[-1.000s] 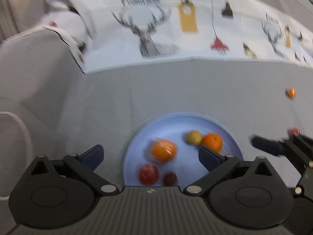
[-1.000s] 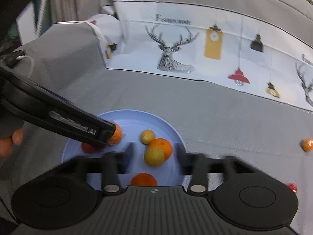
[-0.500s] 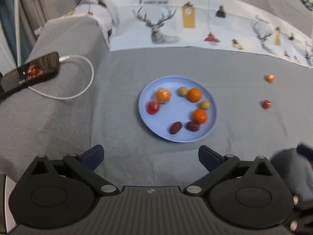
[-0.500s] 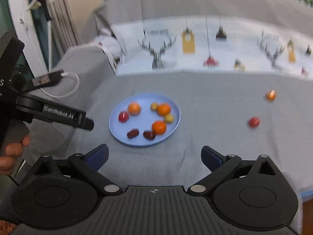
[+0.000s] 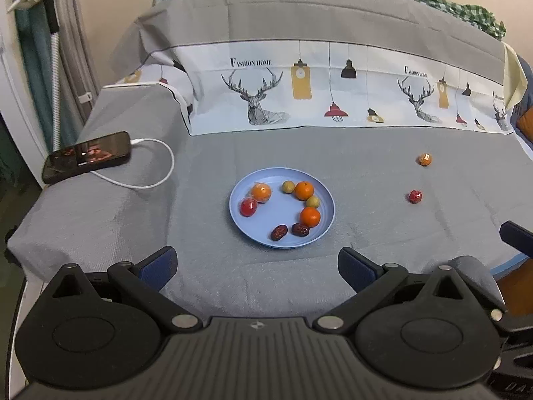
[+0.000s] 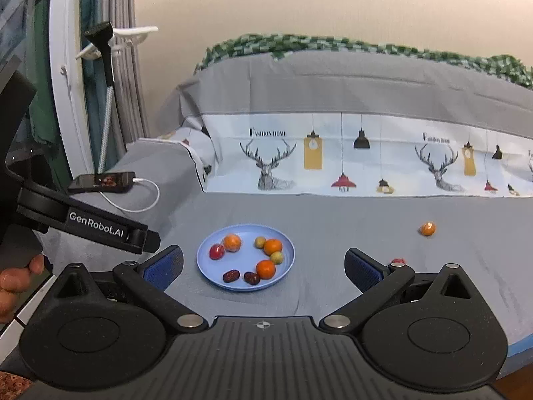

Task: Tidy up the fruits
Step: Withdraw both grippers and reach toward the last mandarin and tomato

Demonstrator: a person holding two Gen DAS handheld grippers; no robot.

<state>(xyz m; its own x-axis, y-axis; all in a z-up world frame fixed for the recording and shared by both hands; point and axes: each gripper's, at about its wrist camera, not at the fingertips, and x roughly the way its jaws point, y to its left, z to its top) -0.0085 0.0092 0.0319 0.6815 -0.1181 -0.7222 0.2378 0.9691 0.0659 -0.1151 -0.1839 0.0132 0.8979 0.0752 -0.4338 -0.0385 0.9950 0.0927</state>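
Observation:
A blue plate (image 5: pixel 256 233) (image 6: pixel 286 260) sits on the grey bed cover and holds several fruits: oranges, a red fruit, small green fruits and two dark dates (image 5: pixel 279 232). A wrapped orange fruit (image 5: pixel 425 159) (image 6: pixel 427 228) and a wrapped red fruit (image 5: pixel 414 196) (image 6: pixel 397 260) lie loose on the cover to the right of the plate. My left gripper (image 5: pixel 256 268) is open and empty, well back from the plate. My right gripper (image 6: pixel 263 268) is open and empty, also back from the plate.
A phone (image 5: pixel 86 160) with a white cable (image 5: pixel 156 180) lies on the left of the bed. A patterned sheet (image 5: pixel 333 100) covers the raised back. The left gripper's body (image 6: pixel 83 223) shows at the left of the right wrist view.
Both grippers have pulled back and up from the plate. The left gripper let go of the orange fruit on the plate; the right one left fruit there too. Both stand open.

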